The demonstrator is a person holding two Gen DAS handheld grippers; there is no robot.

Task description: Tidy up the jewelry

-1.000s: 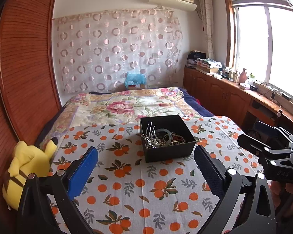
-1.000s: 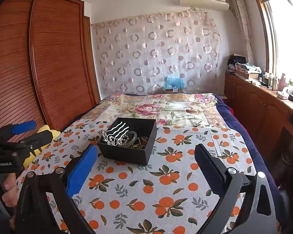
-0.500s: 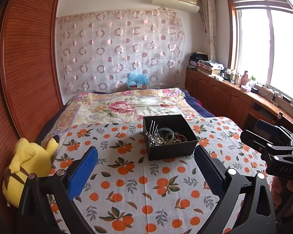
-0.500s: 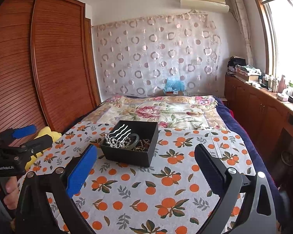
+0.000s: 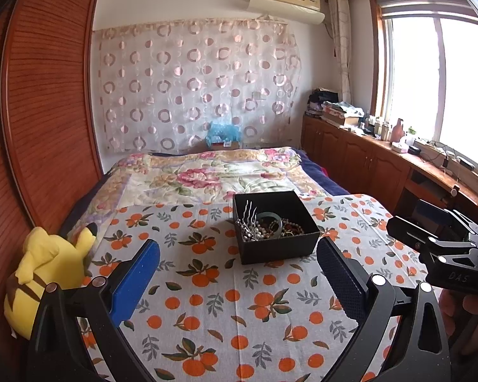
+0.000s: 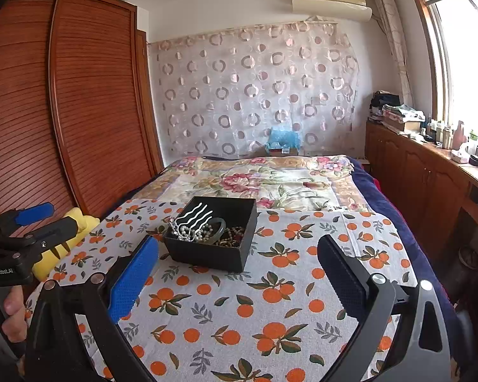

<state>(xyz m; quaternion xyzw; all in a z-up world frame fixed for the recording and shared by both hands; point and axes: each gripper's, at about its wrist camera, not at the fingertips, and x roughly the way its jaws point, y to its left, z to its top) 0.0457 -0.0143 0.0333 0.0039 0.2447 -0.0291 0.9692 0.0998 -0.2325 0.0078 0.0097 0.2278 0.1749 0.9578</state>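
A black open box (image 5: pixel 275 248) (image 6: pixel 204 256) stands on an orange-print cloth (image 5: pixel 226 302) (image 6: pixel 271 305) spread over the bed. It holds a silver wavy hair comb (image 6: pixel 196 215) (image 5: pixel 250 215), a pearl string (image 6: pixel 188 232), a green bangle (image 6: pixel 218 227) (image 5: pixel 275 218) and dark bead strands (image 5: pixel 291 227). My left gripper (image 5: pixel 237 275) is open, near side of the box, nothing between its fingers. My right gripper (image 6: pixel 237 273) is open too, just short of the box and to its right. Each gripper shows at the other view's edge.
A yellow plush toy (image 5: pixel 44 273) (image 6: pixel 70 238) lies at the cloth's left edge against the wooden wardrobe (image 6: pixel 63 111). A floral quilt (image 5: pixel 213 175) covers the bed beyond the box. Wooden cabinets (image 5: pixel 366 159) with clutter run under the window on the right.
Both views have tilted up and pulled back slightly, so the box sits a little farther from both grippers. Both stay open. The jewelry in the box has not moved.
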